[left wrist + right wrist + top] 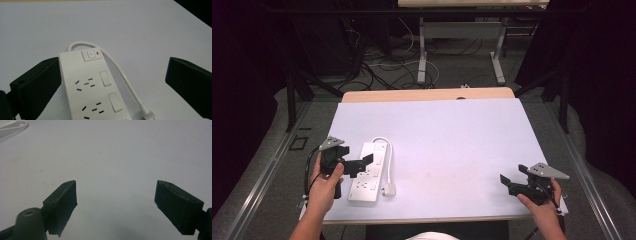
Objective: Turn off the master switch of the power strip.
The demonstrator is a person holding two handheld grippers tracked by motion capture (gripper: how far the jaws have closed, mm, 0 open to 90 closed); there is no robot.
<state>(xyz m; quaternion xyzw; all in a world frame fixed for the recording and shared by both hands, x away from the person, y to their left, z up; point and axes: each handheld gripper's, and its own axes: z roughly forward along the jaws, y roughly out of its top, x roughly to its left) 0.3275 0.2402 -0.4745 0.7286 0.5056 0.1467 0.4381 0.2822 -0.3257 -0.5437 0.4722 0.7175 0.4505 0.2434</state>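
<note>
The bench (447, 135) carries a white power strip (368, 173) near its front left corner, its cord (120, 70) looped alongside. The left gripper (360, 165) is held wide astride it; the right gripper (506, 182) is spread wide at the front right edge. The cord could be snagged, or the strip skewed, by an off-centre closure.

A lab or recording bay, not a home.

Black curtains (242, 75) close in both sides, loose cables (382, 67) sprawl over the grey floor (462, 70), a dark metal frame (292, 95) stands around the white-covered table (452, 130), and a second desk's legs (422, 50) stand behind.
</note>
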